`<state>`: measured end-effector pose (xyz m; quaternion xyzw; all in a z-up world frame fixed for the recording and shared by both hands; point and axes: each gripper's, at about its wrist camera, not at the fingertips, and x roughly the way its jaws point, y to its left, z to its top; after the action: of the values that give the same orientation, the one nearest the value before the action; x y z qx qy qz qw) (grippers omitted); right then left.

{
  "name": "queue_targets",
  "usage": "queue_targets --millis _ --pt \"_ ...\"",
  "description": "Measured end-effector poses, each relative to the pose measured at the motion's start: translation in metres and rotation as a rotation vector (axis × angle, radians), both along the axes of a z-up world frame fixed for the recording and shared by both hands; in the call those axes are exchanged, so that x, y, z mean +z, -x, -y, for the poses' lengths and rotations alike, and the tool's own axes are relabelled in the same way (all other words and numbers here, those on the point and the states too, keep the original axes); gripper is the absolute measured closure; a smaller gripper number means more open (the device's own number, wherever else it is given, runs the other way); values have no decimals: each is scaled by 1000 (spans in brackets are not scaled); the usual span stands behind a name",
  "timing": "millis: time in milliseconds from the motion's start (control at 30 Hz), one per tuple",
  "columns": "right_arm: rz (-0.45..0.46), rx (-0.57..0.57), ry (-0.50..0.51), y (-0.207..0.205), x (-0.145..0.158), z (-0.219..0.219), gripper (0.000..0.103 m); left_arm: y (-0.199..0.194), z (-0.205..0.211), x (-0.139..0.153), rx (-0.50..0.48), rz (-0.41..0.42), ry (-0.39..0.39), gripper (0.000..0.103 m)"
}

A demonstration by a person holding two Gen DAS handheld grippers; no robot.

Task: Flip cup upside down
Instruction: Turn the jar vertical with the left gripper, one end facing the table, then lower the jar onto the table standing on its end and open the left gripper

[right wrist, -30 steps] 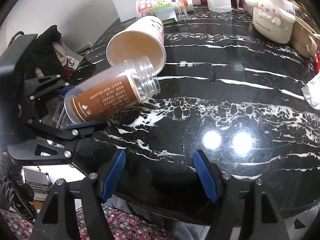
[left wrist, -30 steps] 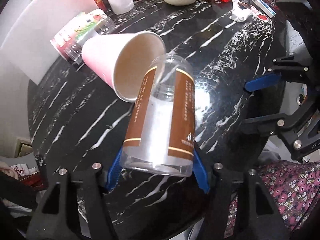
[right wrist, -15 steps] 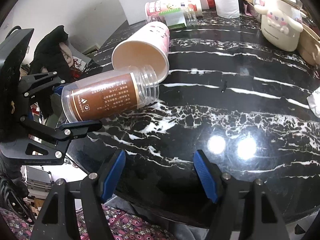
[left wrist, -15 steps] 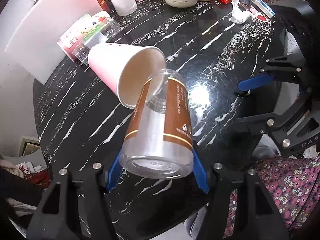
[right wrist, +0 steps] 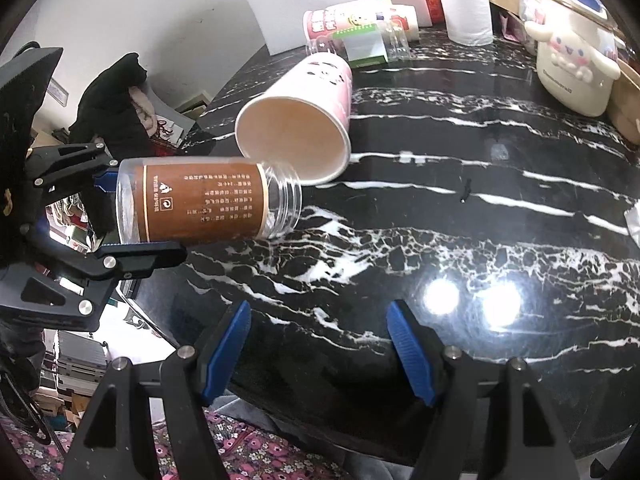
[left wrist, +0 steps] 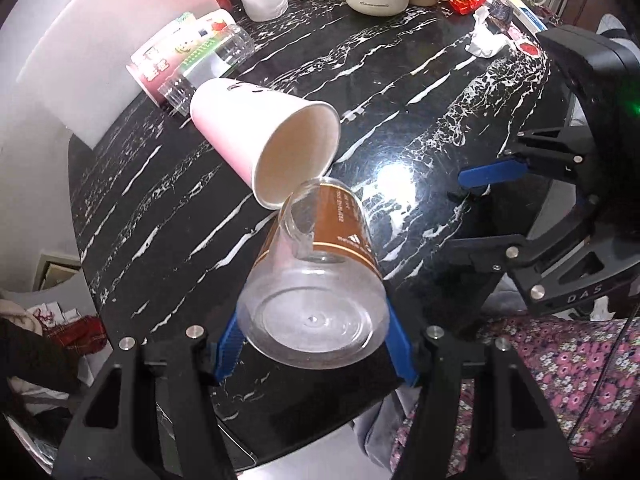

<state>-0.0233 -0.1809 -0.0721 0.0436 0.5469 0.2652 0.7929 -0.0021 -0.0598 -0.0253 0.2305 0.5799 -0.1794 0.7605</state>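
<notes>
Since a second ago, the clear plastic jar-style cup with the brown label (right wrist: 204, 199) has tipped further over, and it now lies pretty much horizontal in the air over the table edge. From the left wrist view you're looking nearly straight at its round see-through base. The left gripper (left wrist: 316, 346) comes in level from the table's edge, its ribbed blue finger pads (left wrist: 229, 342) clamped on either side of the cup near the bottom. The threaded open mouth points at the big pink paper cup (right wrist: 302, 114), which lies on its side on the glossy black marble-look table with white veins (right wrist: 460, 236), opening toward us. The two rims look like they touch or overlap, hard to say.

The right gripper (right wrist: 318, 354) hovers low over the near table edge, spread wide with nothing in it.

Further back there's a white cartoon-dog jar (right wrist: 572, 68) and a white paper towel roll (right wrist: 464, 4).
</notes>
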Motion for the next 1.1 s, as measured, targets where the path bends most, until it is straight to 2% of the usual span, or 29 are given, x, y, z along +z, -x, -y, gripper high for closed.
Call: queue_targets --millis 333,467,900,1100 --pt "0 10 -24 -3 4 -6 32 -5 -1 9 -2 -18 -4 44" --pt "-2 4 -27 -6 3 -6 32 -9 0 7 -9 0 -4 44" --pt "-13 -12 -25 -15 -1 -2 32 -11 -14 4 97 104 82 44" --pt "-20 -21 -23 -14 -4 -1 32 -9 -24 2 170 166 159 44"
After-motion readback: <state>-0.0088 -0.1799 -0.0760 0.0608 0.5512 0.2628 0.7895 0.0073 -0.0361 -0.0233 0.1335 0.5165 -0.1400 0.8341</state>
